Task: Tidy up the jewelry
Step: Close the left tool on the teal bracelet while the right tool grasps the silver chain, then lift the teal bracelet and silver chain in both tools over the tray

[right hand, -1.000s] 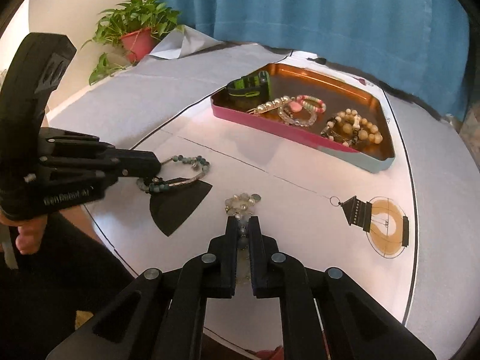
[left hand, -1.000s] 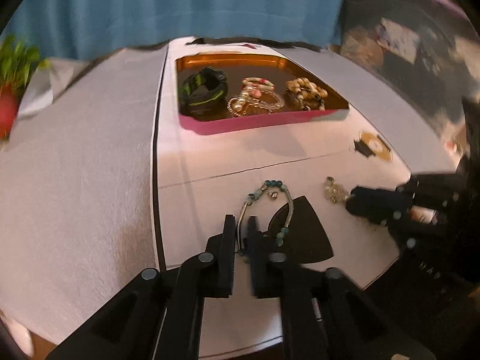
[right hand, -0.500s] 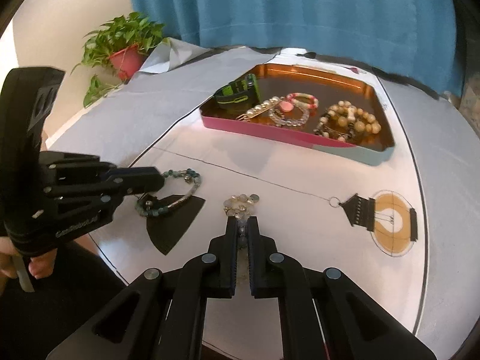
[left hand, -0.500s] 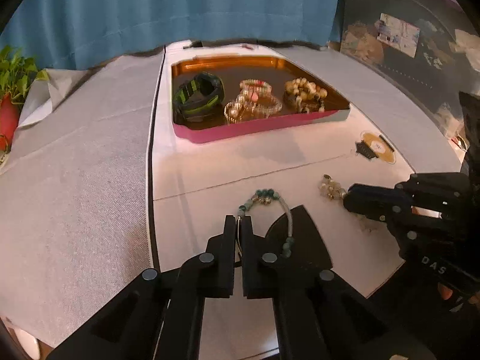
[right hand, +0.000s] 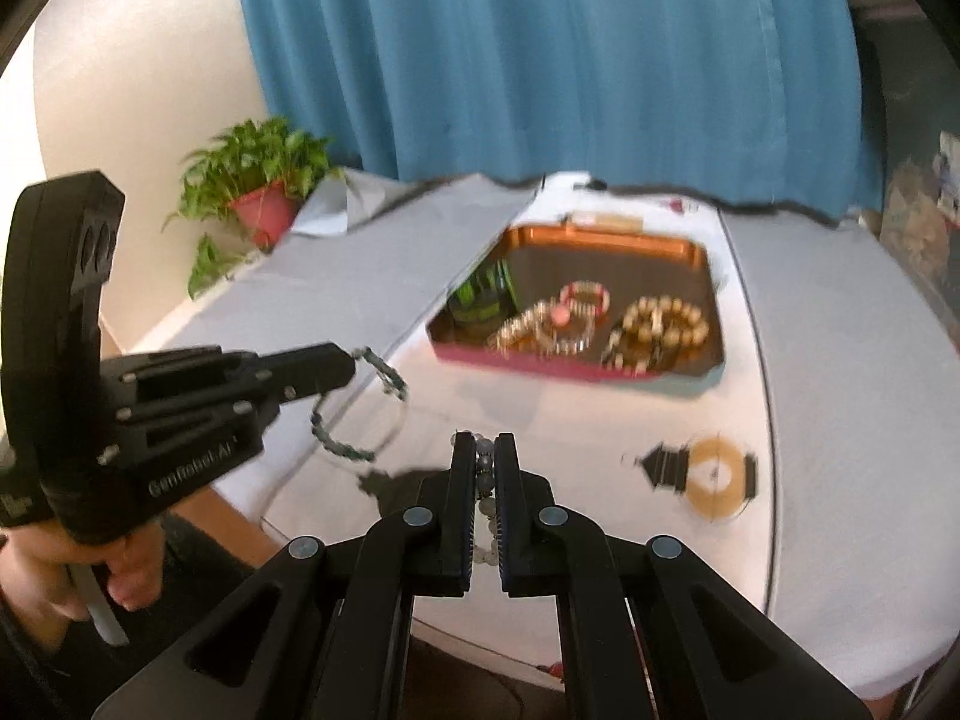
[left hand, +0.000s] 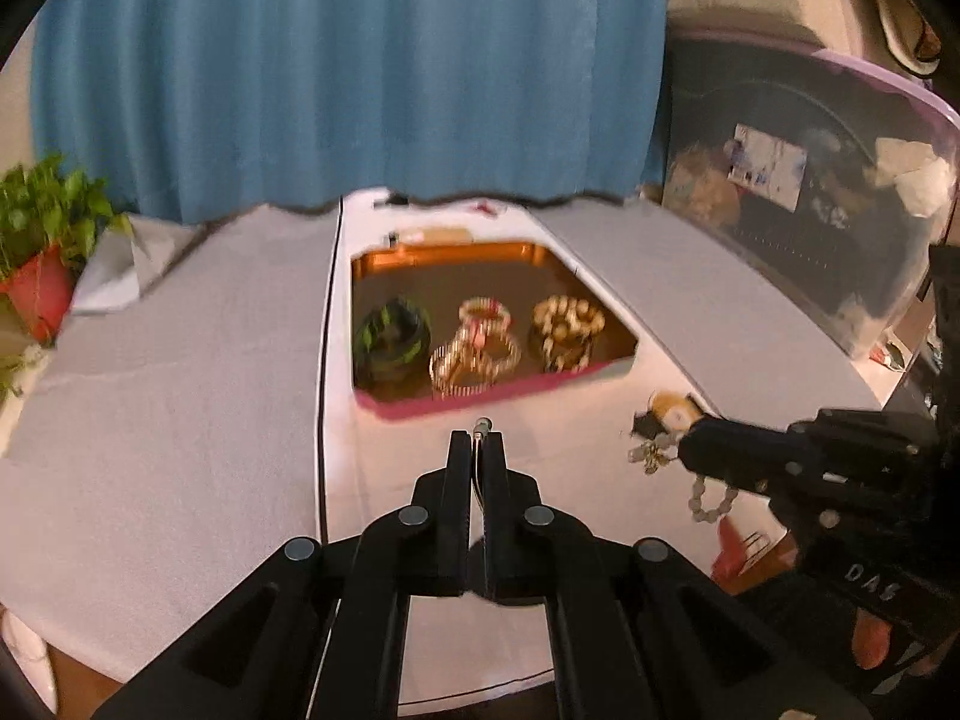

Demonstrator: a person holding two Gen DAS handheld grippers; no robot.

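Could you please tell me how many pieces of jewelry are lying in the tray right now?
4: a green-black band at the tray's left, a pink bracelet and a gold bracelet in the middle, and a cream beaded bracelet at right. Blur may hide more.

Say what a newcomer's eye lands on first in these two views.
The left gripper and the right gripper, each shut on a bracelet lifted clear of the white table: a teal beaded bracelet on the left, a pale beaded bracelet on the right. Behind them, the copper tray holds three more bracelets.
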